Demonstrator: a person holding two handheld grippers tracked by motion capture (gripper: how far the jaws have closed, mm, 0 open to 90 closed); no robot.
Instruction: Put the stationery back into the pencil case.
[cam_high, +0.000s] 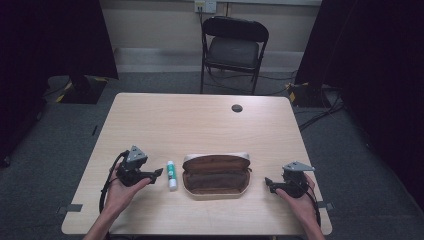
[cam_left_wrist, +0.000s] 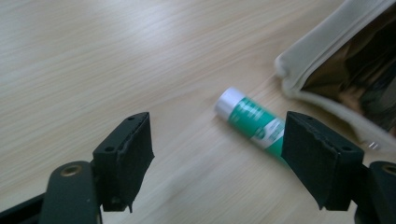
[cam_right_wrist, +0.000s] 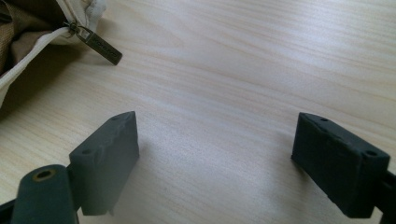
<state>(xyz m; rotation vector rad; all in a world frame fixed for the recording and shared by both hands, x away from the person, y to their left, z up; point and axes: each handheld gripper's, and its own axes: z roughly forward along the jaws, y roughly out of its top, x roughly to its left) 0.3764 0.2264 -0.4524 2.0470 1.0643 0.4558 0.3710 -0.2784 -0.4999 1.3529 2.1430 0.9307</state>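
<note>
We had the glue stick (cam_high: 171, 175) lying flat on the bench (cam_high: 165, 120), just beside the left end of the open case (cam_high: 216, 176) and not touching it. Our left tongs (cam_high: 159, 172) hung near the stick, jaws apart with nothing between them; in the left gripper view the stick (cam_left_wrist: 252, 122) lay beyond the pads (cam_left_wrist: 135, 149), partly behind the right one. Our right tongs (cam_high: 268, 182) were released too, over bare wood close to the zip pull (cam_right_wrist: 99, 45). We judged the reach for the stick was in hand; next we needed to bring the left jaws astride it and close
</note>
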